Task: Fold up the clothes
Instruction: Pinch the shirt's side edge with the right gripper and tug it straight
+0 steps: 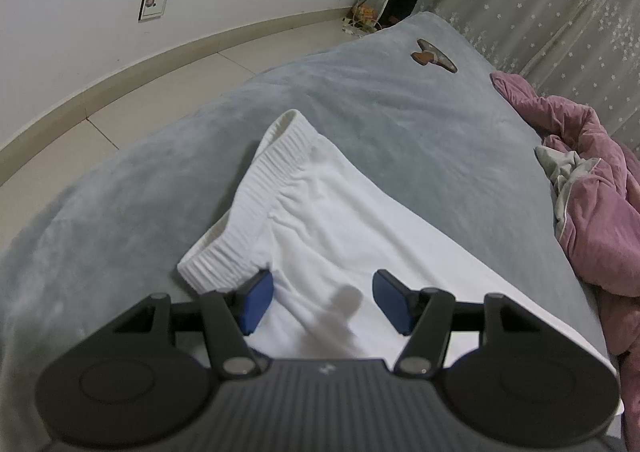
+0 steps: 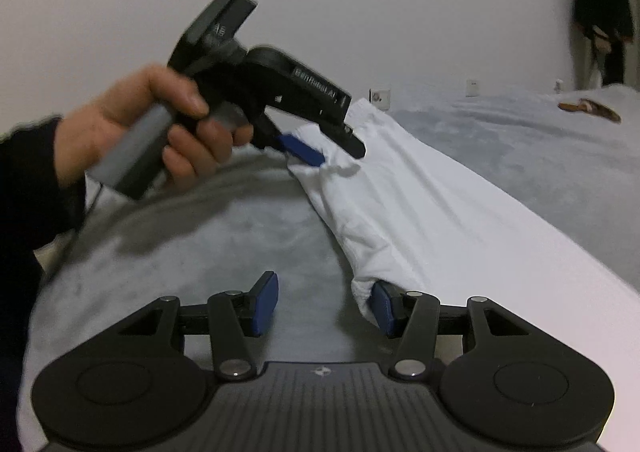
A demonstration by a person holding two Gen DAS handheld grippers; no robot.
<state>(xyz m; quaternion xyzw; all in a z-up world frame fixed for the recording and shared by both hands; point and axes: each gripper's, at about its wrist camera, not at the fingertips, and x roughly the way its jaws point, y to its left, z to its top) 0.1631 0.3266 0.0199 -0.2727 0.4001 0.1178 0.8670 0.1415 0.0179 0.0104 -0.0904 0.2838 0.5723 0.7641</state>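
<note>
Left wrist view, left to right: tiled floor (image 1: 168,91) and white wall with a switch plate (image 1: 153,5) at upper left; grey bed cover (image 1: 120,203) across the middle; white trousers (image 1: 340,211) lying flat on it, elastic waistband (image 1: 256,187) at frame centre, fabric running toward lower right. The left gripper (image 1: 324,302) sits at the bottom of the frame over the trousers just below the waistband, jaws spread wide, blue pads (image 1: 258,302) apart with white cloth visible between them; whether the pads touch the cloth cannot be told. A small brown object (image 1: 434,56) lies on the bed at upper right; a crumpled pink quilt (image 1: 592,191) fills the right edge. Right wrist view, left to right: a hand (image 2: 160,127) in a dark sleeve grips the left gripper's handle at mid left, its blue pad at the waistband end of the trousers (image 2: 420,203). The right gripper (image 2: 324,306) at bottom centre is open wide; its right pad (image 2: 382,306) touches the near edge of the trousers, its left pad is over bare bed cover (image 2: 240,236).
</note>
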